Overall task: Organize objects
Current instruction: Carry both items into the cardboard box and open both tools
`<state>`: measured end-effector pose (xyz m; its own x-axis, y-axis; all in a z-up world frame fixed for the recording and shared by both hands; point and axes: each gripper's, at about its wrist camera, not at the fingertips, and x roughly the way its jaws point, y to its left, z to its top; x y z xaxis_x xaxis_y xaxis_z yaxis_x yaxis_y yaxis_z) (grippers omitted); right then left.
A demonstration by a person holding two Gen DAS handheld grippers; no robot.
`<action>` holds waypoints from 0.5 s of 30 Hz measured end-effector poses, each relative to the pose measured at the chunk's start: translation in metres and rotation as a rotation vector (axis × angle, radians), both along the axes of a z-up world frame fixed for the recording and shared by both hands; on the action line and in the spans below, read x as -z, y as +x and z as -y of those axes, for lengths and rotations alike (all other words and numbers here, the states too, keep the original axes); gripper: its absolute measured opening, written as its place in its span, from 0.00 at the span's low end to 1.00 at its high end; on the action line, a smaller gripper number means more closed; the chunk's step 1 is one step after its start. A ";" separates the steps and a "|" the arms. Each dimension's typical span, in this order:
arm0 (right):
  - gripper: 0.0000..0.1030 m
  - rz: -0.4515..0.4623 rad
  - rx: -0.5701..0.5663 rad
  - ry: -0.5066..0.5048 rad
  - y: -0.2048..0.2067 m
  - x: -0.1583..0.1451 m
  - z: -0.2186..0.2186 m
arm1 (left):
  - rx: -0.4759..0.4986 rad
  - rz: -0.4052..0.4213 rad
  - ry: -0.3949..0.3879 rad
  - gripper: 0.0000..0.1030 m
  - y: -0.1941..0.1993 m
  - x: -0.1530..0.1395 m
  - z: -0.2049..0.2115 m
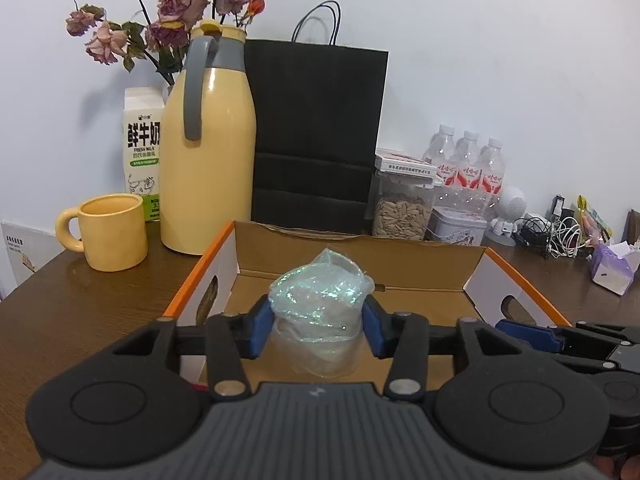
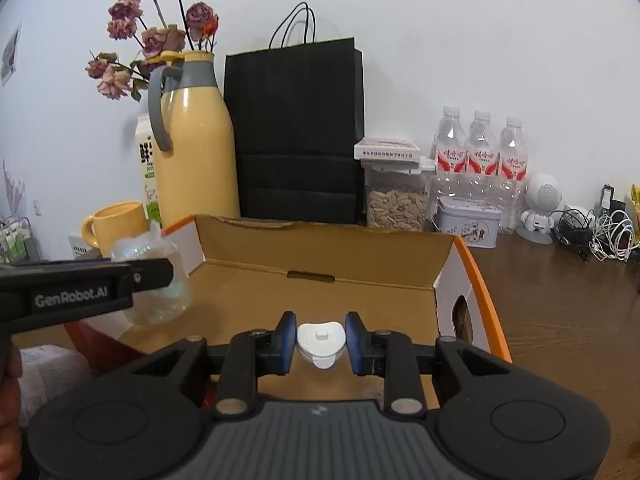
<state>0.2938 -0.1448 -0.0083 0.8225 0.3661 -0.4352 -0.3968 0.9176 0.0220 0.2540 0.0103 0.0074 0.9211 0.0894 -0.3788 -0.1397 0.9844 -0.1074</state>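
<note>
Three water bottles [image 2: 482,148], one cardboard box [image 2: 320,264], one mug [image 1: 112,232], one flask [image 1: 208,144], one milk carton [image 1: 142,152], one paper bag [image 1: 316,132].

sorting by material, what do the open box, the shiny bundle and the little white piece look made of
Open box: corrugated cardboard, matte brown inside, white and orange outside, creased flaps. Shiny bundle: thin clear plastic film, crinkled, with iridescent green glints. Little white piece: likely moulded hard plastic, smooth and slightly glossy.
</note>
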 end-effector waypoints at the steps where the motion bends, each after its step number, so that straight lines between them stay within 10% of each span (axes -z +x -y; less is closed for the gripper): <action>1: 0.25 0.005 0.006 0.001 -0.002 0.000 0.000 | -0.004 0.008 0.005 0.67 -0.003 0.000 0.001; 3: 0.39 0.018 0.016 0.005 -0.006 0.000 0.001 | -0.016 0.036 0.012 0.91 -0.008 0.000 0.002; 4: 0.62 0.022 0.021 0.006 -0.007 -0.001 0.002 | -0.024 0.053 0.014 1.00 -0.010 -0.001 0.003; 7: 0.99 0.049 0.035 0.017 -0.010 -0.002 0.005 | -0.035 0.078 0.016 1.00 -0.014 -0.004 0.004; 15: 1.00 0.071 0.043 0.035 -0.013 -0.005 0.009 | -0.025 0.103 0.011 1.00 -0.020 -0.007 0.006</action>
